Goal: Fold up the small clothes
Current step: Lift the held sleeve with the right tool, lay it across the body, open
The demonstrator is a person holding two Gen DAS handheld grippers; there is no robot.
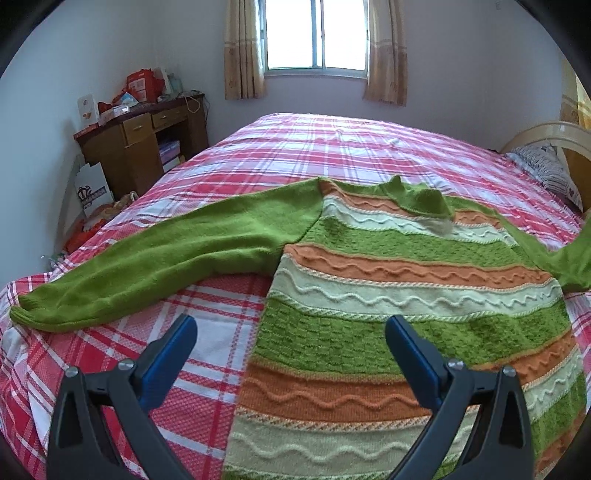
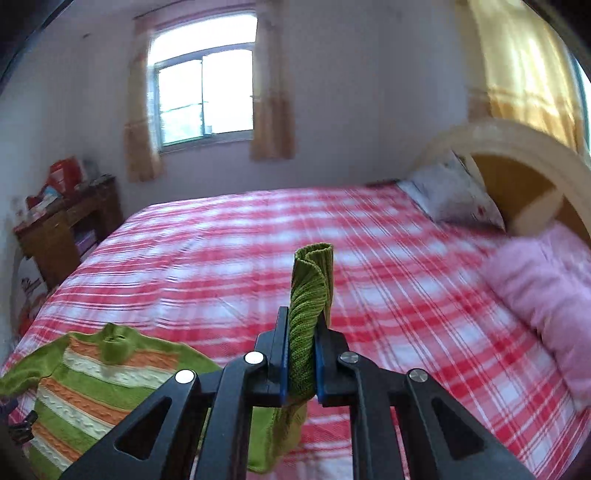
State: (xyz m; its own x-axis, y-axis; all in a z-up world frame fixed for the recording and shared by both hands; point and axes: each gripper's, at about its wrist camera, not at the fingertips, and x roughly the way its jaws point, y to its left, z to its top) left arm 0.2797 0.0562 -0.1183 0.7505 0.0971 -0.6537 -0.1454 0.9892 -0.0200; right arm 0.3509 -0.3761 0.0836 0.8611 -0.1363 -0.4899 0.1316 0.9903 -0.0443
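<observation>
A: Where is the sweater (image 1: 388,295)?

B: It lies flat on the bed (image 1: 332,147), on the red-and-white plaid cover, its body striped green, orange and cream. The green collar (image 1: 421,199) points toward the window (image 1: 317,33) on the far wall. The left sleeve (image 1: 155,266) stretches out from the sweater's body toward the bed's edge on the side of the wooden cabinet (image 1: 144,147), its cuff resting on the cover.

A: And the left tool (image 1: 291,328)?

B: Its blue-padded fingers stand wide apart with nothing between them, hovering above the sweater's lower left edge, one finger over the plaid, the other over the knit.

A: The right tool (image 2: 301,354)?

B: Its pads are clamped on the green ribbed cuff (image 2: 310,295) of the sweater's other sleeve. The cuff end sticks up beyond the fingertips, curled over, and the sleeve hangs down from the tool toward the sweater's body, raised off the cover.

A: What else is near the sweater?

B: Well beyond its right side, a patterned pillow (image 2: 450,195) and a pink blanket (image 2: 543,288) lie against the curved headboard (image 2: 517,158). The right wrist view is blurred.
</observation>
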